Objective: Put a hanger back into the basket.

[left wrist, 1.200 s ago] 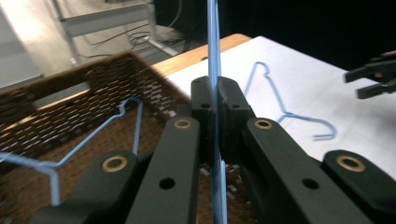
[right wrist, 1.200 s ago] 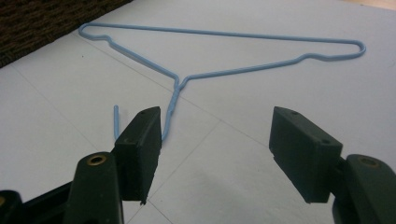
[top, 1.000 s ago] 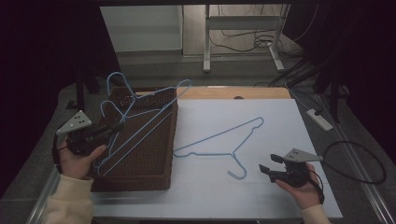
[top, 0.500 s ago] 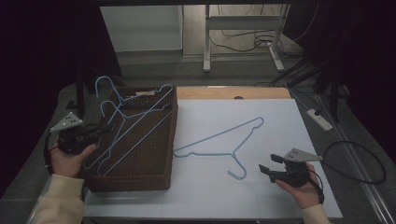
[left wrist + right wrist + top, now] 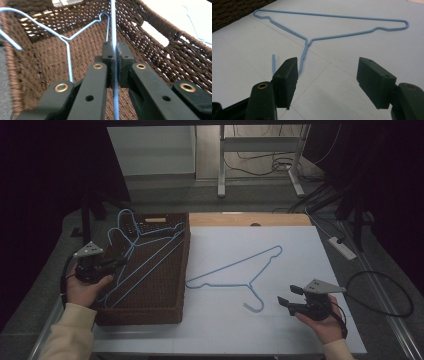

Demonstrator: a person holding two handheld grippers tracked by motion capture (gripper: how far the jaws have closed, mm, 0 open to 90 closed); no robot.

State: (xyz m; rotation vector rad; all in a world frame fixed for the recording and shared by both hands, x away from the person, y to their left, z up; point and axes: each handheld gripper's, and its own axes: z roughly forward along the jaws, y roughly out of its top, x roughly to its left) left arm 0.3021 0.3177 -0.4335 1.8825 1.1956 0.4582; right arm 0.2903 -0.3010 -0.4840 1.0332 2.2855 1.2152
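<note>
The thin light-blue wire coat hanger (image 5: 113,30) clamped between the shut jaws of the left gripper (image 5: 102,265) looks light, springy and slick, so a pinch on a straight run of wire, as here, should serve best; it slants into the dark brown woven wicker basket (image 5: 165,312) at the tabletop's left. A second light-blue wire hanger (image 5: 329,37), triangular with notched shoulders and a small hook, lies flat on the white tabletop (image 5: 300,250) just before the right gripper (image 5: 327,82), whose jaws stand wide apart and empty.
</note>
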